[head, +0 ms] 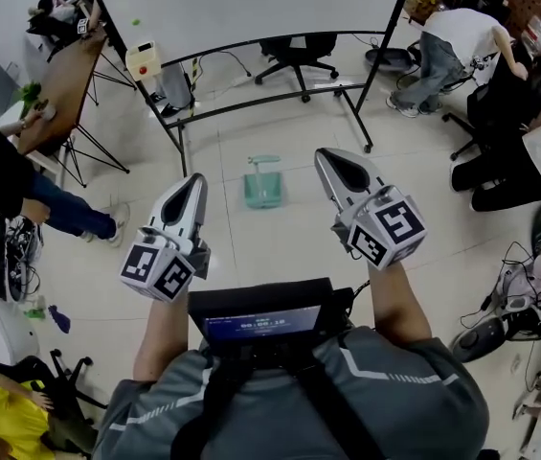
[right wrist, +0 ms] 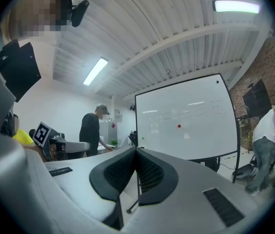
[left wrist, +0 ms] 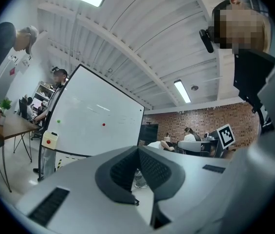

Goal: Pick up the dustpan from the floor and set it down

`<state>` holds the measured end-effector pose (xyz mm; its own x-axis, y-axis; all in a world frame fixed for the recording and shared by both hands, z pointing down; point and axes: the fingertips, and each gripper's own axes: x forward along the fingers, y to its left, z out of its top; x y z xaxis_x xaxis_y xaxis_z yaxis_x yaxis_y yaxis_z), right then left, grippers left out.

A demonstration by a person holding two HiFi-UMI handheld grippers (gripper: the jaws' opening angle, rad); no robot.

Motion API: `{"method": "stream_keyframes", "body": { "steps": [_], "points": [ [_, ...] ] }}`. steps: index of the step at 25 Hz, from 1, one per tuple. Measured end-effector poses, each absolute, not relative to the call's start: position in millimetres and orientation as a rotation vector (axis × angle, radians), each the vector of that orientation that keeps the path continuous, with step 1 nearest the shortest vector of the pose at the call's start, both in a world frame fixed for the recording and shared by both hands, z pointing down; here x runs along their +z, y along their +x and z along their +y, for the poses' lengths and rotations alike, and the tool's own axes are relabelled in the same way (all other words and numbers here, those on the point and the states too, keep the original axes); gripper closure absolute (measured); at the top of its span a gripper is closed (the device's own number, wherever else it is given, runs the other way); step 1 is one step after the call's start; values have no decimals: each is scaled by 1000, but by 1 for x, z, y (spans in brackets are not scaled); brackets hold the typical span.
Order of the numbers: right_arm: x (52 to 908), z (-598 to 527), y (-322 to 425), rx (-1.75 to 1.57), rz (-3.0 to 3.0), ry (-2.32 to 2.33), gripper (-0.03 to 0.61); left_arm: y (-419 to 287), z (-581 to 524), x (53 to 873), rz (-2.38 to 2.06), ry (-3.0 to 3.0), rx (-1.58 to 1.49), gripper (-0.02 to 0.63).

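A pale green dustpan point(head: 263, 185) lies on the tiled floor with its handle pointing away from me, in front of the whiteboard frame. It shows only in the head view. My left gripper point(head: 195, 182) is held level to the dustpan's left and high above the floor, shut with nothing in it. My right gripper point(head: 326, 157) hangs at the same height to the dustpan's right, also shut and empty. In the left gripper view the left gripper point(left wrist: 138, 150) has its black pads meeting at the tip. The right gripper point(right wrist: 137, 150) shows the same in the right gripper view. Neither touches the dustpan.
A large whiteboard point(head: 251, 8) on a black rolling frame point(head: 270, 99) stands just beyond the dustpan, with an office chair point(head: 299, 54) behind it. A wooden table point(head: 59, 80) and a person's legs point(head: 59, 214) are at the left. Seated people point(head: 462, 56) and cables point(head: 529, 286) crowd the right.
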<state>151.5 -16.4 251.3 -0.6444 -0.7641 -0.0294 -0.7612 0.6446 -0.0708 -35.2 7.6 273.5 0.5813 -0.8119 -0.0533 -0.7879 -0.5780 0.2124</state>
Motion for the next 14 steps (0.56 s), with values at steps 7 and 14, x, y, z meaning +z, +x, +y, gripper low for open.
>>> {"method": "stream_keyframes", "body": {
  "steps": [7,14],
  "points": [
    [257,3,146,-79,2785,-1310,558,-43,28,284,-1337,2623,-230,583],
    [269,-23,168,-86,2793,-1300,558,-22,1,293,-1349,2619,-225,583]
  ]
}}
